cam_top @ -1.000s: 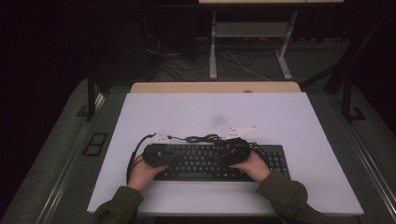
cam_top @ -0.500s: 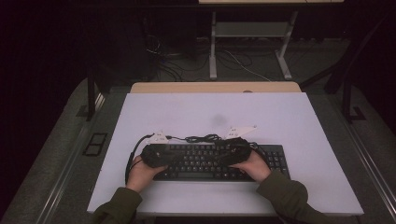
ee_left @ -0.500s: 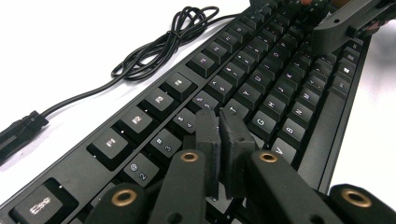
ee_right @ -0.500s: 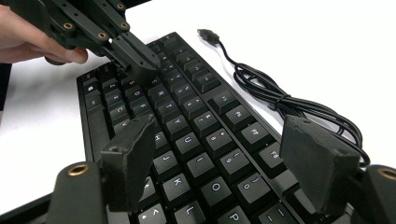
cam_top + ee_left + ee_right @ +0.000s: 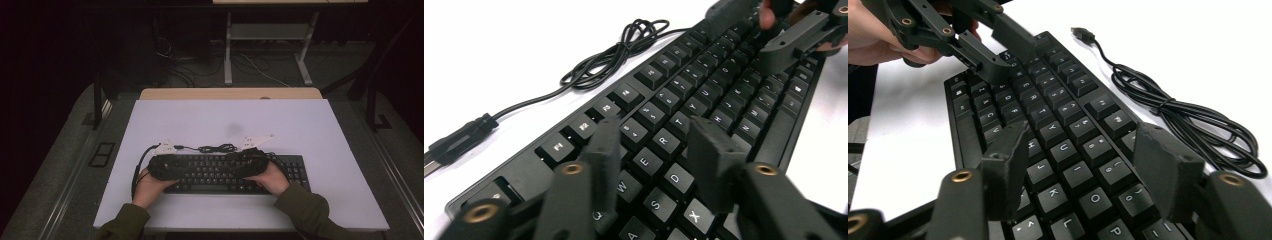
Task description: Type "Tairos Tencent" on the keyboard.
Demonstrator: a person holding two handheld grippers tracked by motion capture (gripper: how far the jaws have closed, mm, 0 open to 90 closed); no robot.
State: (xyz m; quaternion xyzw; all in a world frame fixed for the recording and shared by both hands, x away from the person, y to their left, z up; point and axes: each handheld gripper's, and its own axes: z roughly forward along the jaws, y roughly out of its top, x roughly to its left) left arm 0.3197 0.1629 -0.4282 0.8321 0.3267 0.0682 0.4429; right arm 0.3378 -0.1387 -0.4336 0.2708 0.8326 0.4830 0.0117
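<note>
A black keyboard (image 5: 225, 172) lies on the white table (image 5: 300, 130), its coiled cable (image 5: 217, 148) behind it. My left gripper (image 5: 659, 150) hovers low over the E, R and D keys. Its jaws have just been opening and stand apart with nothing held between them. My right gripper (image 5: 1083, 155) hangs over the keys around U and I. Its jaws have just been closing a little but are still apart, gripping nothing. In the high view the left gripper (image 5: 187, 168) and right gripper (image 5: 232, 167) point at each other over the keyboard (image 5: 724, 85).
The cable (image 5: 1188, 115) ends in a loose USB plug (image 5: 464, 137) on the table behind the keyboard's left end. White marker plates (image 5: 257, 140) lie beside the cable. A wooden strip (image 5: 230, 93) borders the far edge. Bare table stretches beyond the keyboard.
Both hands stay in place over the keyboard. The keyboard and cable have not shifted.
</note>
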